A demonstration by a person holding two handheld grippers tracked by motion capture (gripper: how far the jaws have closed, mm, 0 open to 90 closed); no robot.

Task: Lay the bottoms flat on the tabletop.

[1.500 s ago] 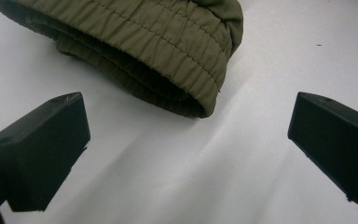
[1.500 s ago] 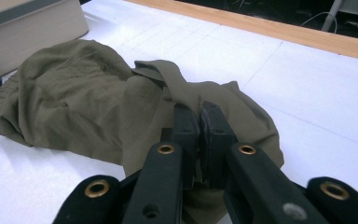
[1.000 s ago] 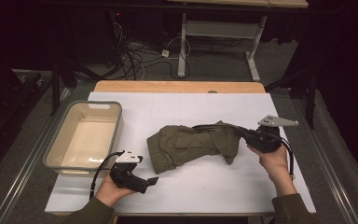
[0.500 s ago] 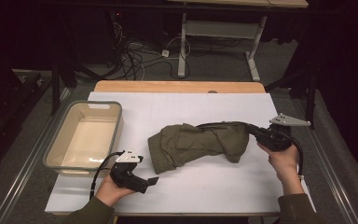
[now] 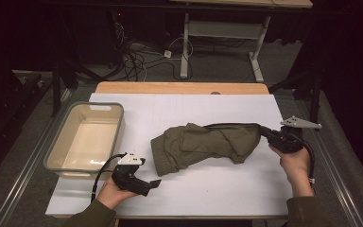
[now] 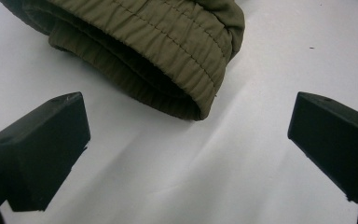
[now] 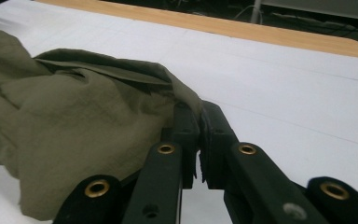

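Jacket (image 5: 205, 145) lies mid-table; my right gripper (image 5: 263, 131) pinches its right edge tight, left gripper (image 5: 155, 182) wide open, empty, near front edge.

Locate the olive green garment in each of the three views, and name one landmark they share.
High view: olive green garment lies mid-table, right of the beige bin.
Left gripper view: its elastic cuff at top centre, beyond the open jaws.
Right gripper view: it covers the left half, its edge pinched in the jaws.
Shared landmark: the white tabletop.
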